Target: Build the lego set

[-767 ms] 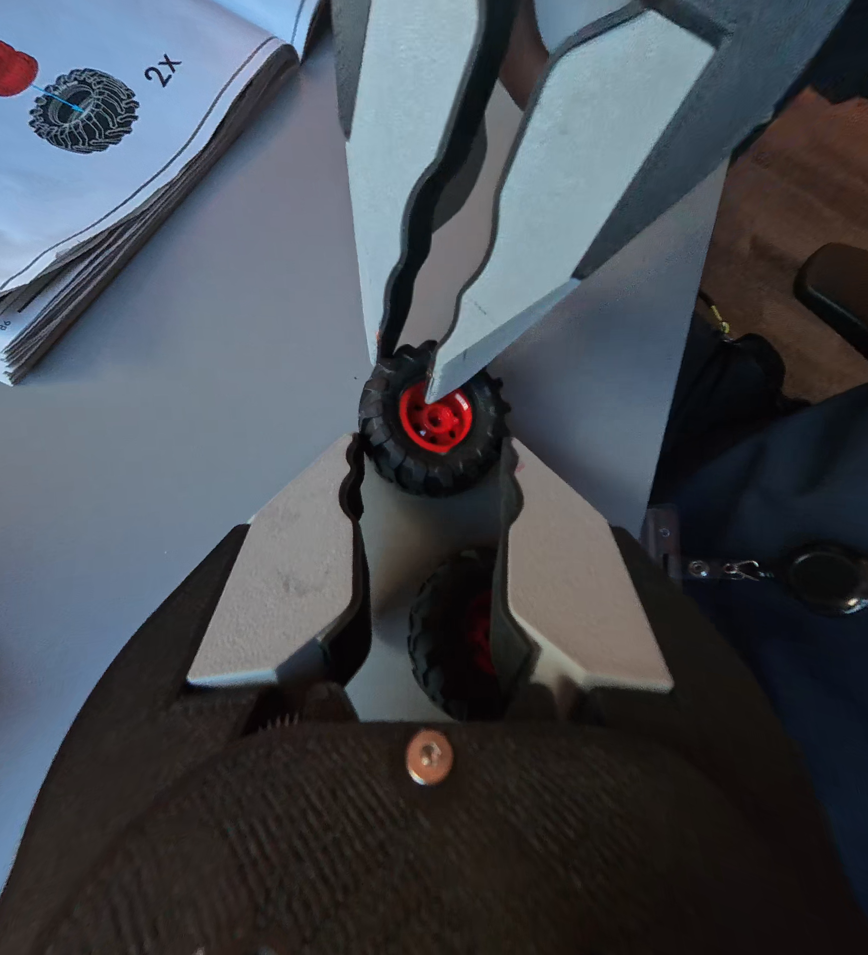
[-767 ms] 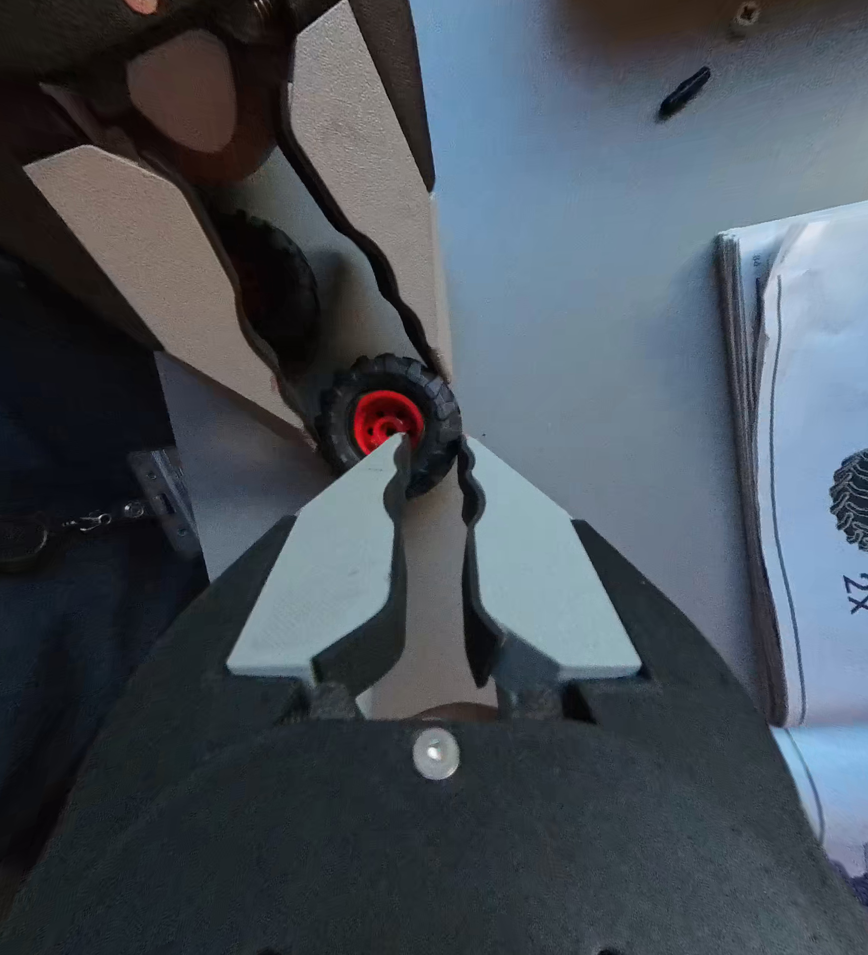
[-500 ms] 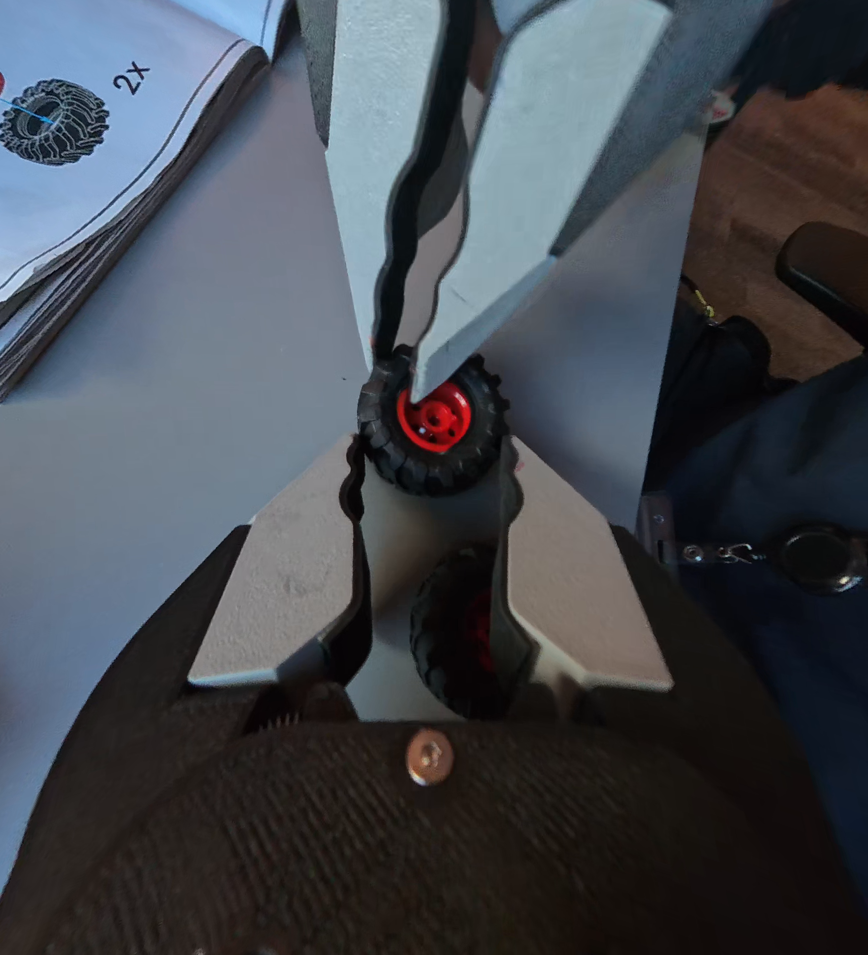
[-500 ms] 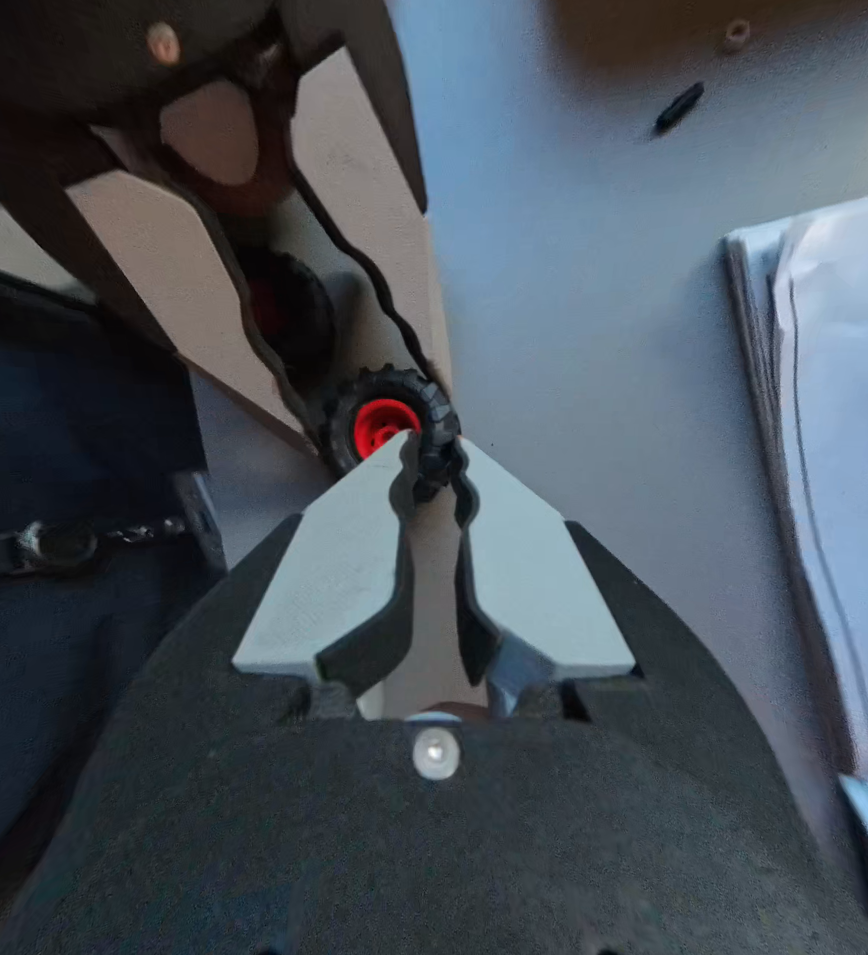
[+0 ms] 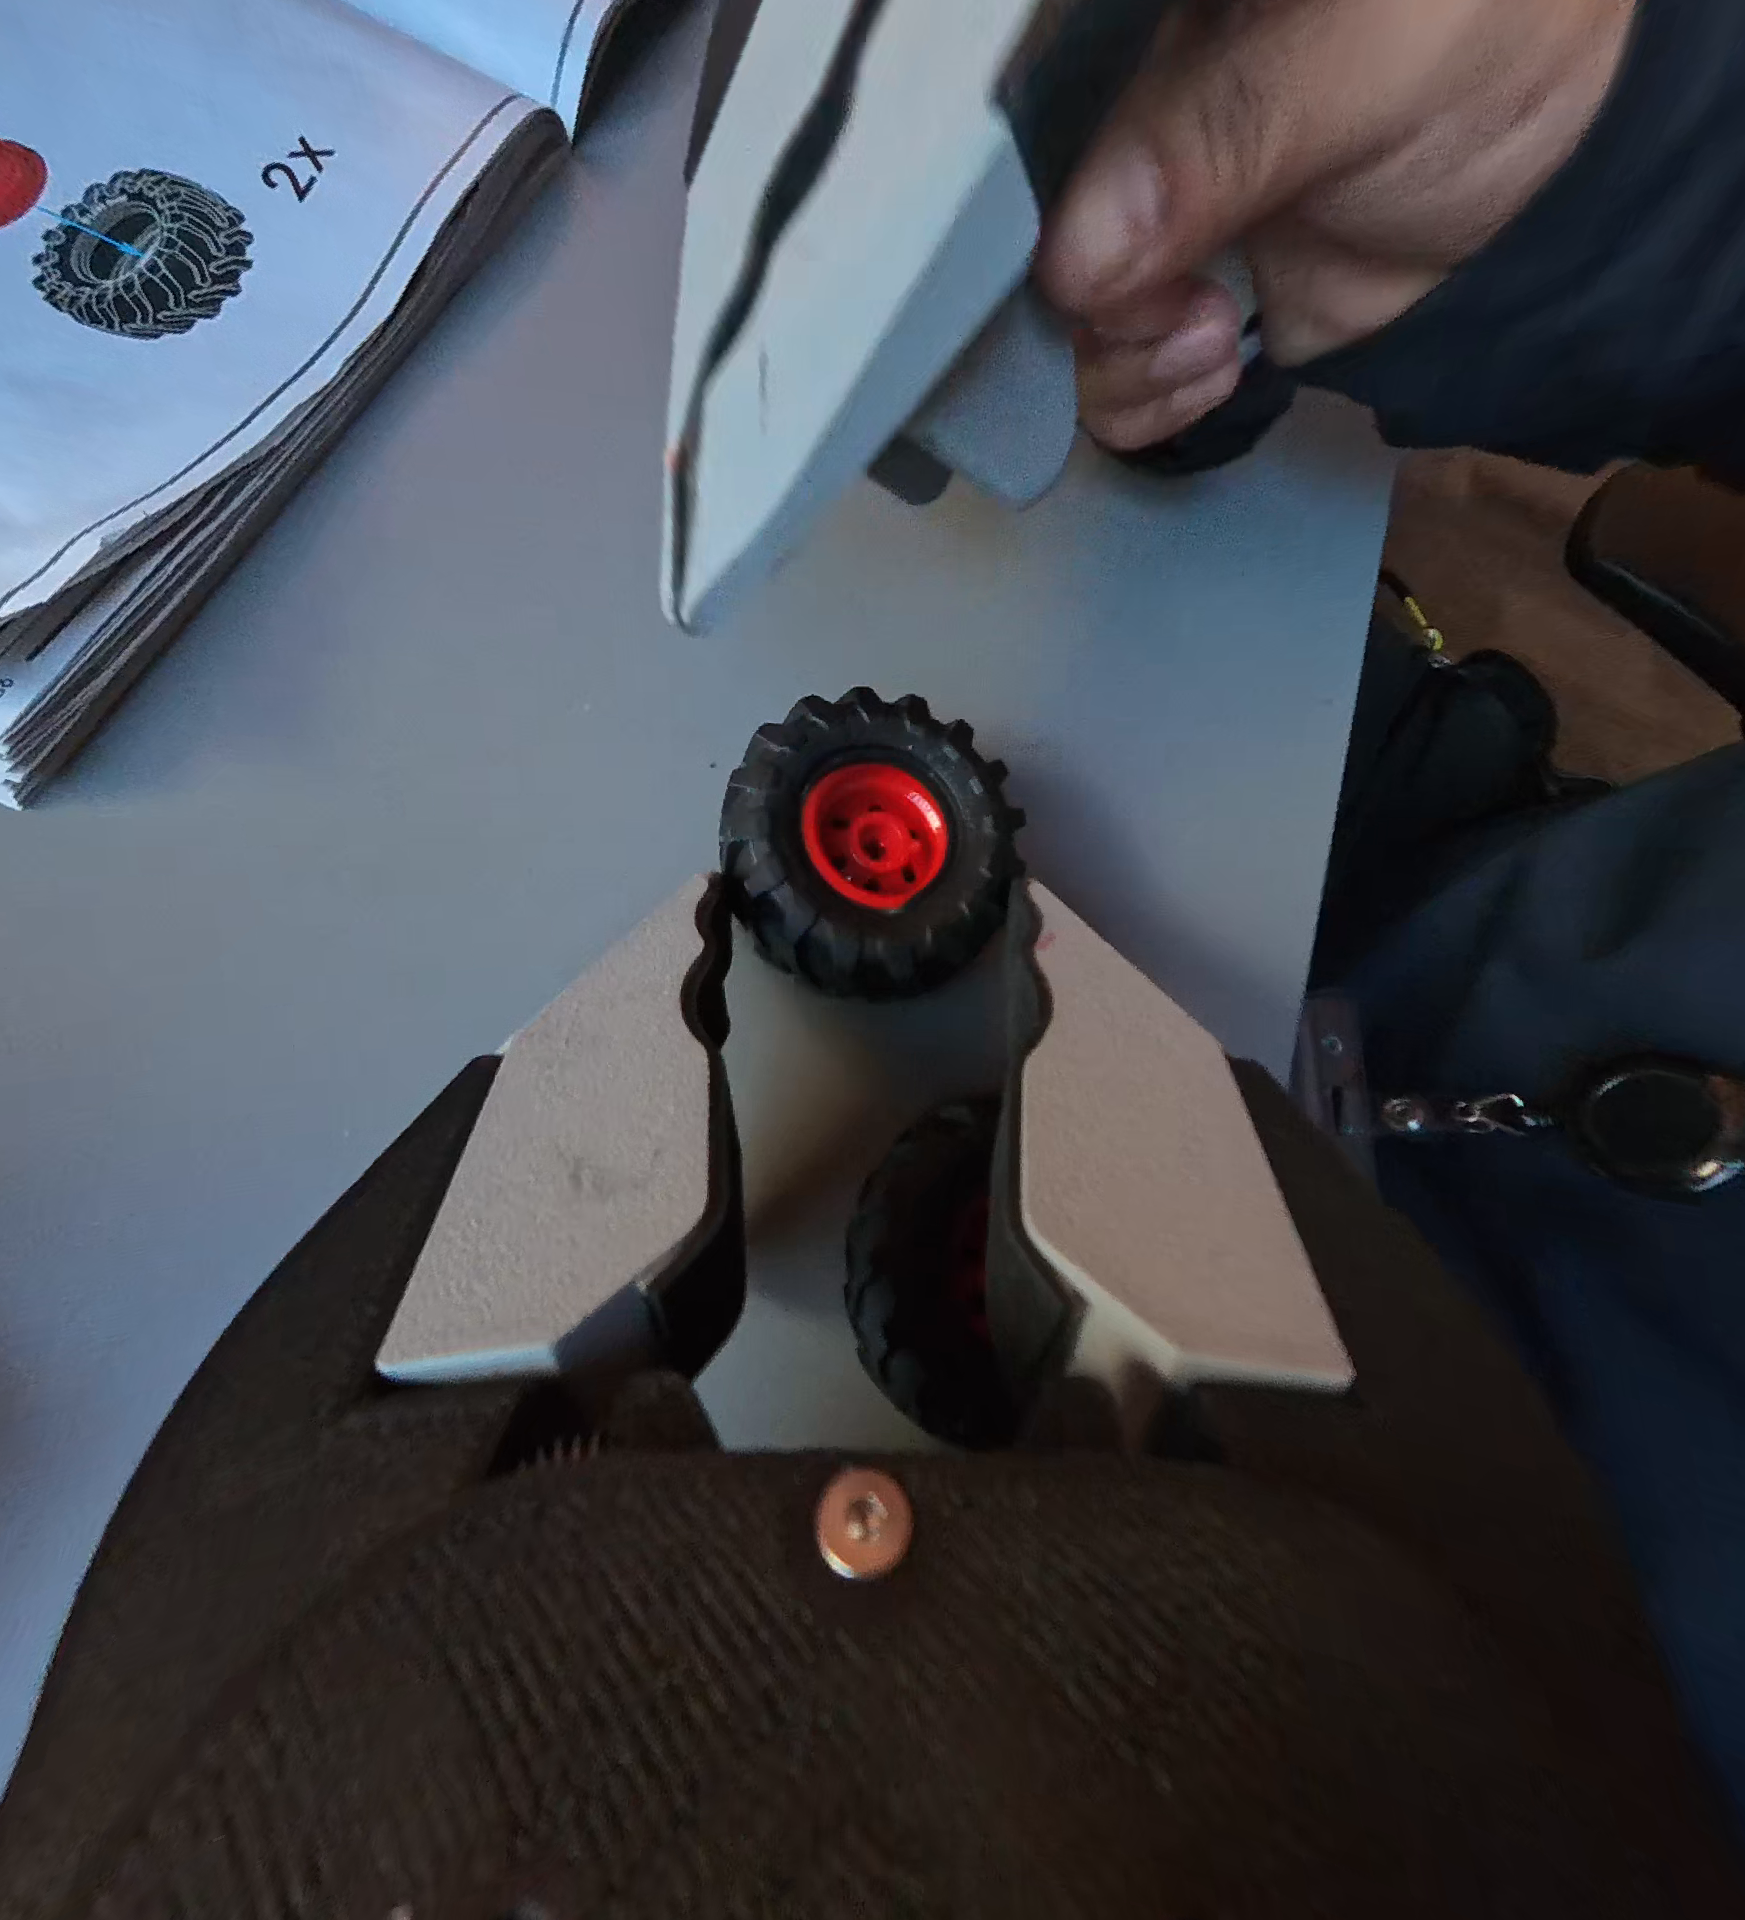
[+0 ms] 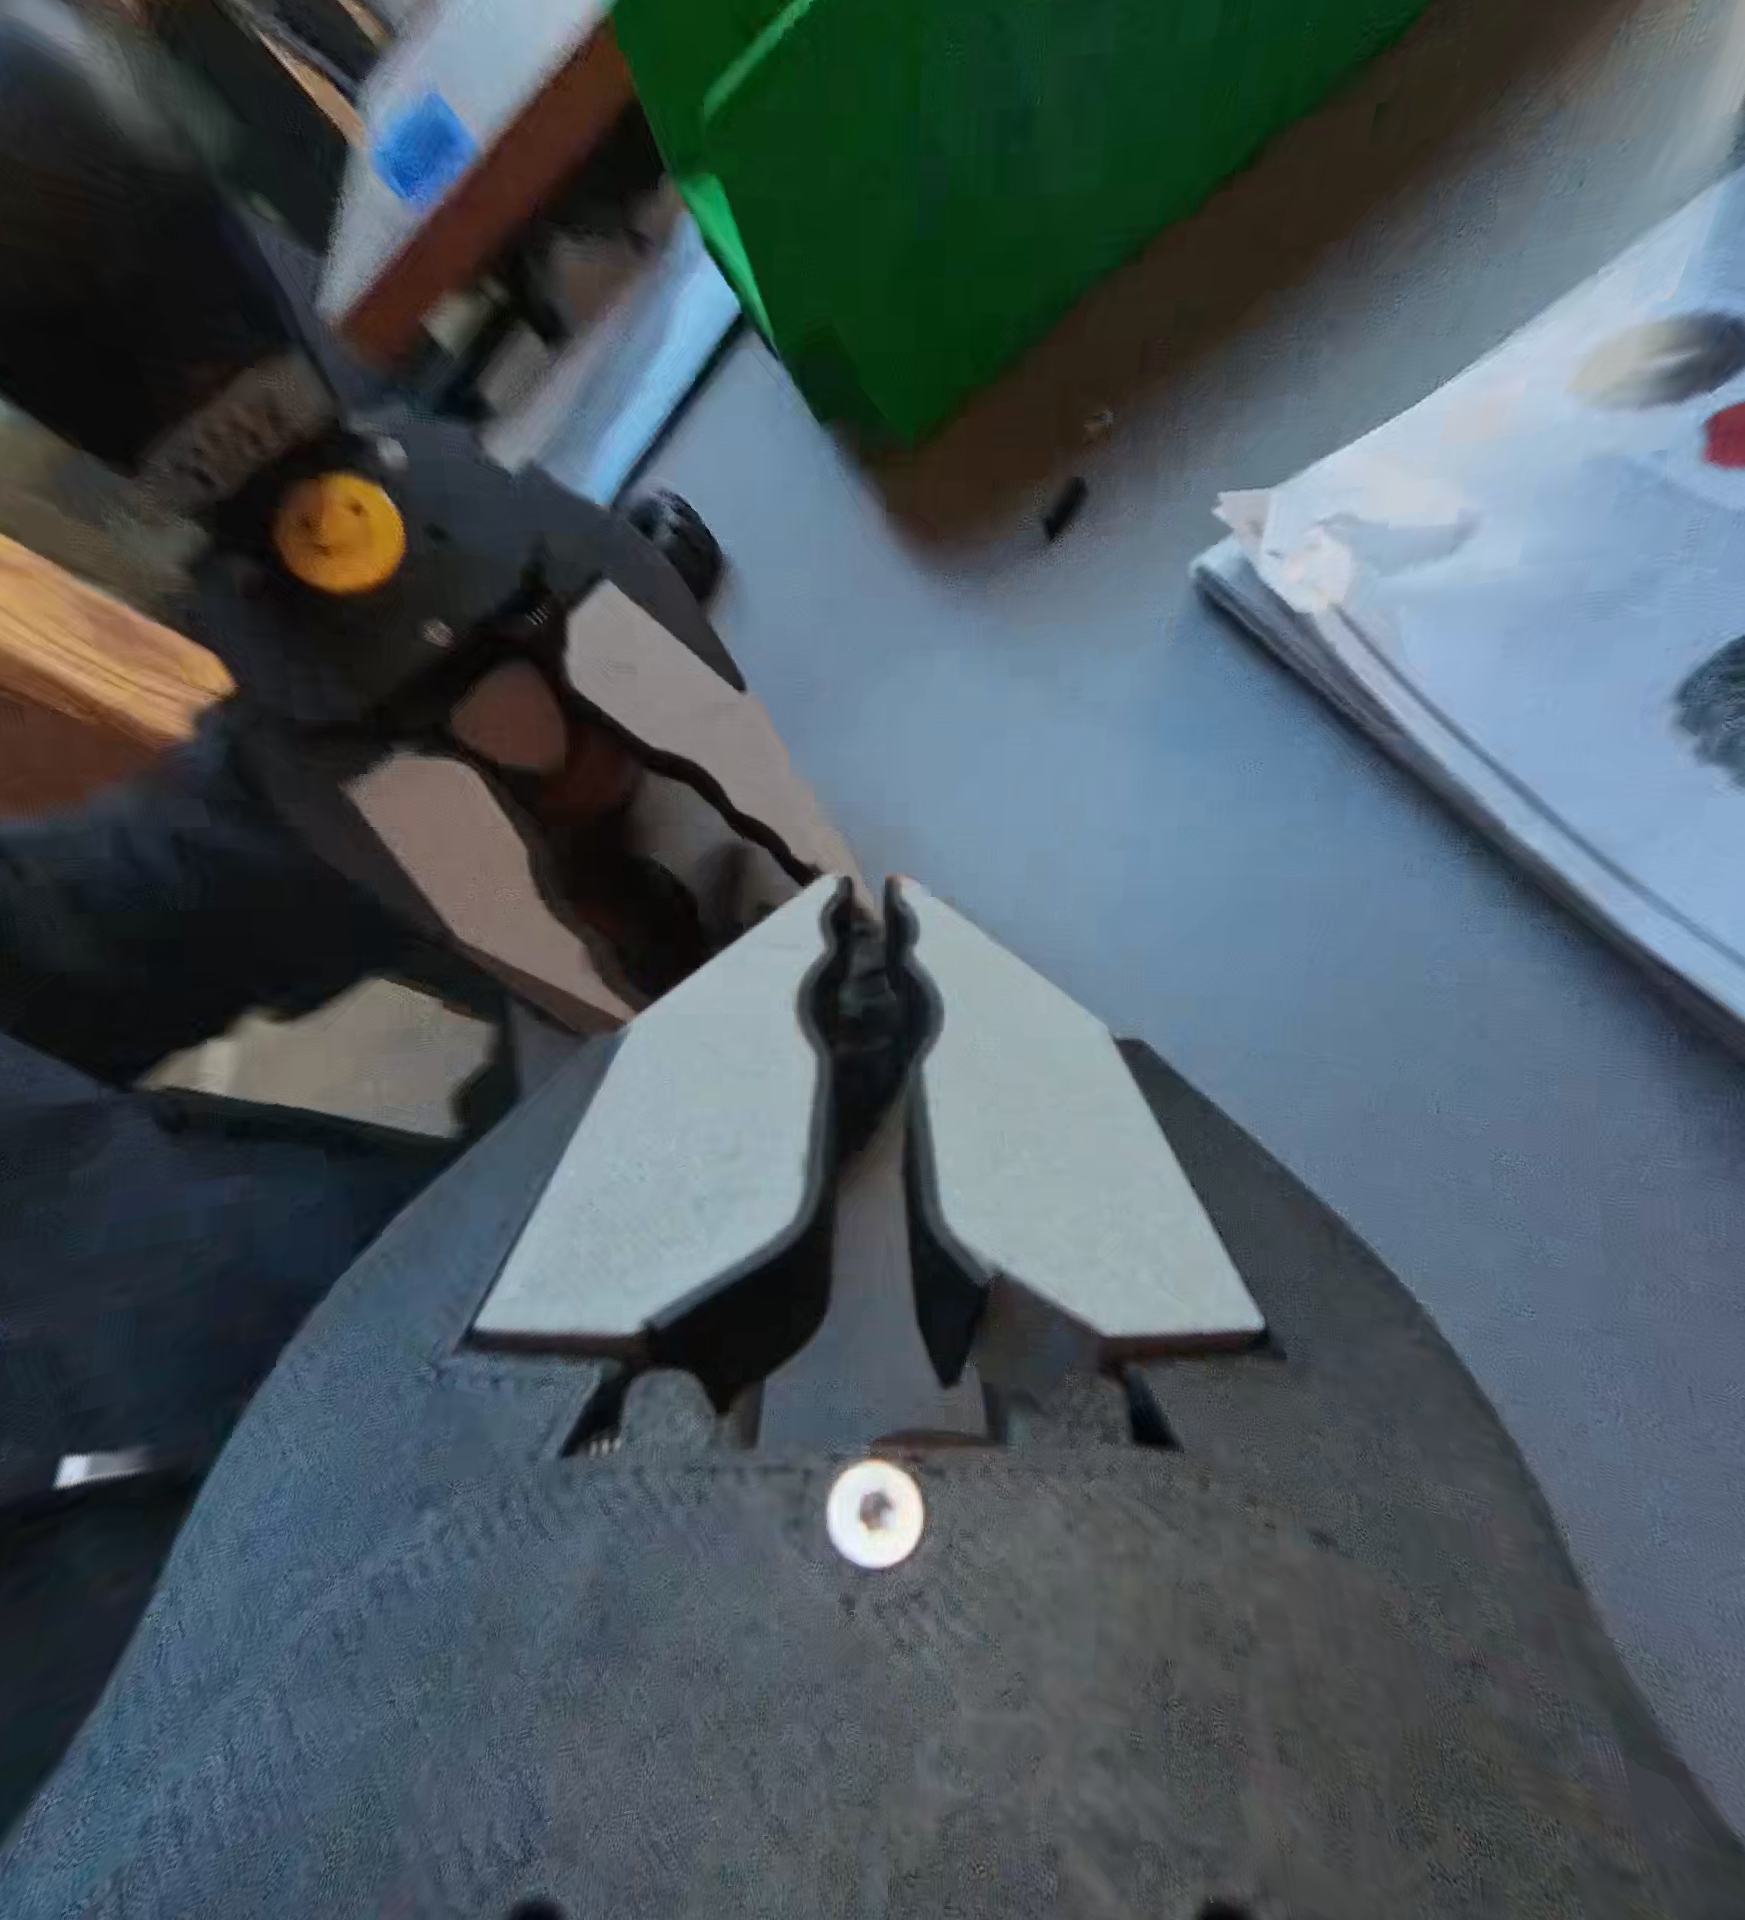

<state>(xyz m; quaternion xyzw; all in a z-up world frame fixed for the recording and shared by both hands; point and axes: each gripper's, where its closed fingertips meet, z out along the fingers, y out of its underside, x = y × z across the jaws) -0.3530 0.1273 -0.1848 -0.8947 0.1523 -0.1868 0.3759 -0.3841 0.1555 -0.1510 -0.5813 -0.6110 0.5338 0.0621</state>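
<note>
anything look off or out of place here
Nothing looks damaged or spilled. The wheel sits gripped only at the very tips of the left tongs, a shallow hold. A small black pin lies loose by the green box.

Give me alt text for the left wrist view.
The left tongs grip a black wheel with a red hub above a grey table. The right tongs hover beyond; an instruction booklet lies upper left.

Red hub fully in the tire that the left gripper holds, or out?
In. The red hub sits inside the black tire, tread all round it; whether it is fully seated, cannot tell. The left gripper pinches the tire.
</note>
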